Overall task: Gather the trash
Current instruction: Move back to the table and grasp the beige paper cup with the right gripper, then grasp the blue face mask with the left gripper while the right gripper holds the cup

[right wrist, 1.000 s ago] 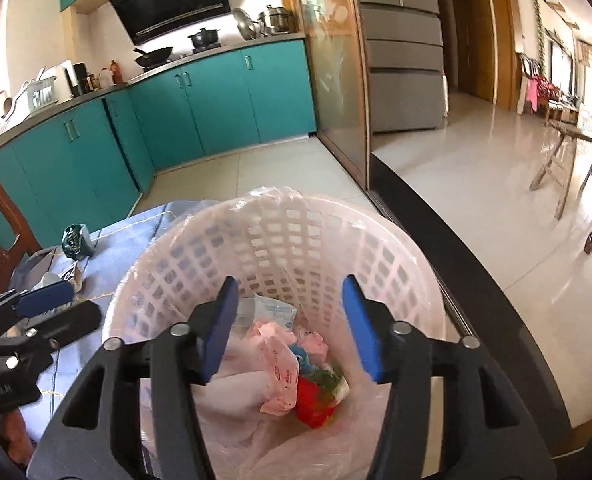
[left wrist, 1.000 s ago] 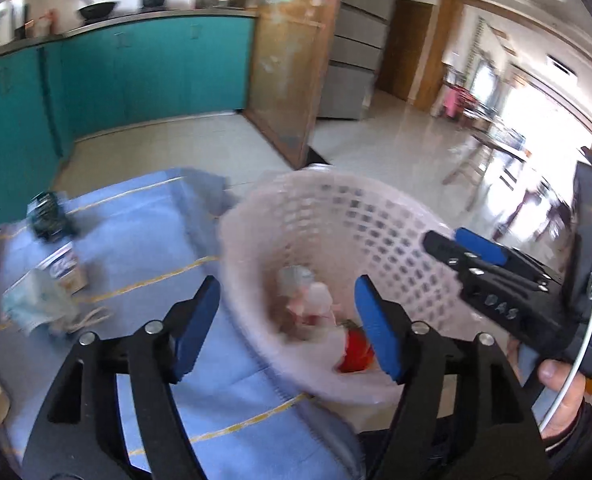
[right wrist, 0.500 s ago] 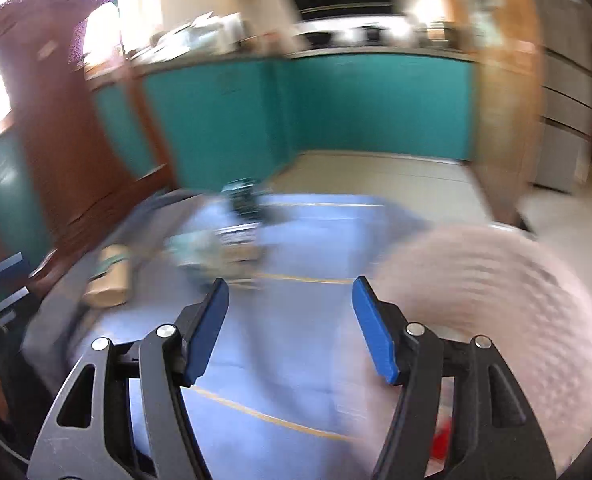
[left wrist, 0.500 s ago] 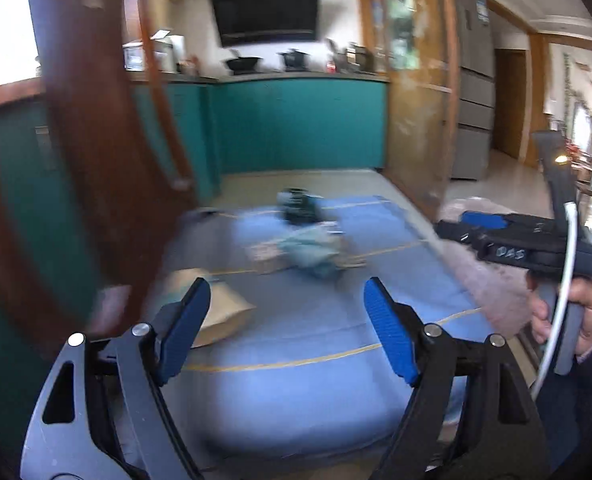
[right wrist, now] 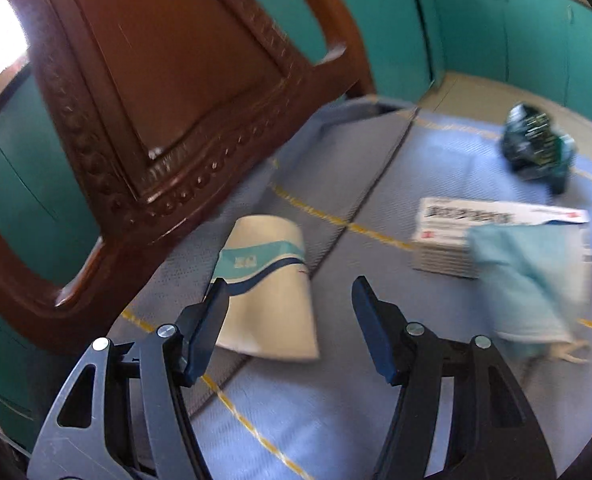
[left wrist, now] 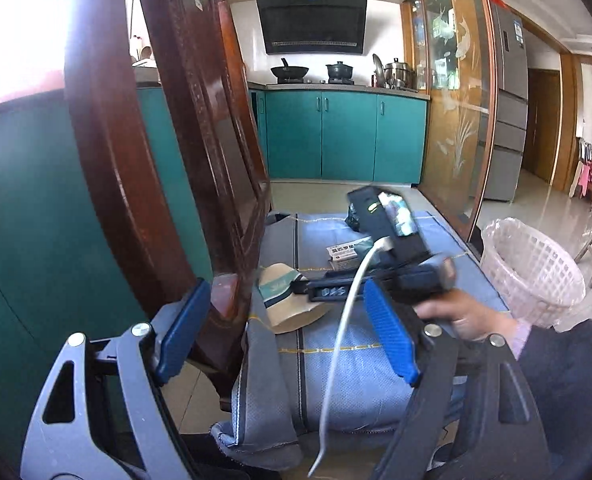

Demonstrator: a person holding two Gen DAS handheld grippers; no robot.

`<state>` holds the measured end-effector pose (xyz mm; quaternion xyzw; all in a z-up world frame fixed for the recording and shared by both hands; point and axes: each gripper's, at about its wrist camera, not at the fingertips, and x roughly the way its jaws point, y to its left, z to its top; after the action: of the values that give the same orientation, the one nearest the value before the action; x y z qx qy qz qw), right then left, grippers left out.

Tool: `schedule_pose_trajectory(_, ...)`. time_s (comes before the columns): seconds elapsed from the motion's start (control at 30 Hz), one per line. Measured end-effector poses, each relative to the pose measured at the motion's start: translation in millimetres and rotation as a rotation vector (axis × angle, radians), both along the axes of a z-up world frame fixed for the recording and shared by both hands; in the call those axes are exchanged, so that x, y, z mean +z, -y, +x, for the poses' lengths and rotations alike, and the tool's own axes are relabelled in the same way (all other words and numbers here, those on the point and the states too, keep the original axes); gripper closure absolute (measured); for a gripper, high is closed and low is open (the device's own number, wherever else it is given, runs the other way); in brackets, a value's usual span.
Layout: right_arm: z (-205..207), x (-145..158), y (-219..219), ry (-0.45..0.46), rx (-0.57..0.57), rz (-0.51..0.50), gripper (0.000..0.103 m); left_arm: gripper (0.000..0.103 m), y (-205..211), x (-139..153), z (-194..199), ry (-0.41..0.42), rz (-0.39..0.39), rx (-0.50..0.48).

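left view: left claw [left wrist: 284,332] wide and empty, hanging back while the right claw [left wrist: 296,286] reaches over the paper cup [left wrist: 286,300] on the tabletop [left wrist: 335,360]; basket [left wrist: 531,272] waits off the right edge | right view: claw [right wrist: 292,320] half-open, empty, lined up just short of the cup; box [right wrist: 475,232] and wrappers lie further off

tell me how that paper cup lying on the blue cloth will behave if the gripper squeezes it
The paper cup looks thin-walled and empty, so it is probably light and would likely crumple under a firm squeeze. Lying on its side, it may roll if nudged.
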<state>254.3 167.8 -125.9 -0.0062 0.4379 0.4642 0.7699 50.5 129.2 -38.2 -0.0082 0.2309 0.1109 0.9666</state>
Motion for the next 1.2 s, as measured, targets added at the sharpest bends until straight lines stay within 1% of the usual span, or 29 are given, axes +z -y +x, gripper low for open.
schedule_pose_trajectory(0.03, -0.3, -3.7, -4.2, -0.022, 0.017, 0.006, 0.048, 0.023, -0.6, 1.2, -1.7, 0.012, -0.001, -0.001)
schedule_pose_trajectory(0.07, -0.5, -6.9, -7.5, -0.041, 0.033, 0.008, 0.056, 0.023, 0.0, 3.3, -3.8, 0.017, -0.001, -0.003)
schedule_pose_trajectory(0.13, -1.7, -9.5, -8.7, -0.049, 0.037, 0.014, 0.061, 0.023, 0.7, 3.8, -2.4, 0.015, -0.001, -0.003)
schedule_pose_trajectory(0.17, -1.7, -8.8, -6.8, -0.051, 0.036, 0.018, 0.067, 0.023, 1.5, 3.4, -1.8, 0.013, 0.001, -0.001)
schedule_pose_trajectory(0.23, -1.4, -6.6, 0.0, -0.052, 0.021, 0.023, 0.068, 0.023, 3.3, 2.9, 0.4, 0.011, -0.002, -0.003)
schedule_pose_trajectory(0.37, -10.0, 3.5, 19.4, -0.012, 0.011, 0.018, 0.07, 0.023, 3.8, 0.1, 3.0, -0.007, -0.02, -0.004)
schedule_pose_trajectory(0.43, -20.8, 13.6, 33.5, 0.047, -0.005, -0.011, 0.07, 0.023, 2.9, -1.5, 5.1, -0.018, -0.036, 0.0)
schedule_pose_trajectory(0.5, -33.0, 24.1, 50.2, 0.13, -0.037, -0.056, 0.07, 0.023, 4.1, -1.7, 9.8, -0.025, -0.05, 0.007)
schedule_pose_trajectory(0.63, -55.9, 47.5, 104.7, 0.281, -0.129, -0.118, 0.07, 0.023, 9.5, -1.5, 21.2, -0.035, -0.047, 0.003)
schedule_pose_trajectory(0.7, -63.6, 56.8, 138.1, 0.326, -0.191, -0.116, 0.07, 0.025, 14.2, -2.2, 32.0, -0.047, -0.047, -0.01)
schedule_pose_trajectory(0.8, -65.7, 54.7, 182.3, 0.334, -0.289, -0.097, 0.07, 0.029, 22.0, -7.9, 55.9, -0.076, -0.076, -0.034)
schedule_pose_trajectory(0.83, -63.9, 52.6, 195.1, 0.332, -0.325, -0.097, 0.07, 0.032, 24.0, -10.1, 62.8, -0.083, -0.089, -0.042)
schedule_pose_trajectory(0.87, -62.8, 51.5, 211.4, 0.326, -0.368, -0.097, 0.07, 0.034, 26.9, -15.4, 75.7, -0.091, -0.118, -0.061)
schedule_pose_trajectory(0.9, -60.5, 50.3, 222.3, 0.32, -0.395, -0.091, 0.07, 0.04, 28.2, -19.5, 85.5, -0.097, -0.145, -0.083)
schedule_pose_trajectory(0.93, -59.1, 51.2, 232.6, 0.314, -0.42, -0.082, 0.07, 0.044, 29.0, -24.0, 95.3, -0.109, -0.171, -0.101)
schedule_pose_trajectory(0.97, -58.0, 51.4, 241.5, 0.308, -0.443, -0.072, 0.07, 0.045, 29.7, -30.8, 111.0, -0.134, -0.202, -0.114)
schedule_pose_trajectory(1.07, -54.5, 49.9, 258.4, 0.301, -0.491, -0.062, 0.07, 0.045, 31.3, -48.9, 157.4, -0.208, -0.255, -0.114)
schedule_pose_trajectory(1.1, -59.7, 51.6, 264.4, 0.3, -0.499, -0.063, 0.07, 0.044, 32.3, -53.2, 169.2, -0.227, -0.27, -0.115)
schedule_pose_trajectory(1.2, -59.0, 50.5, 269.1, 0.304, -0.512, -0.056, 0.07, 0.026, 41.4, -64.3, 202.1, -0.266, -0.328, -0.119)
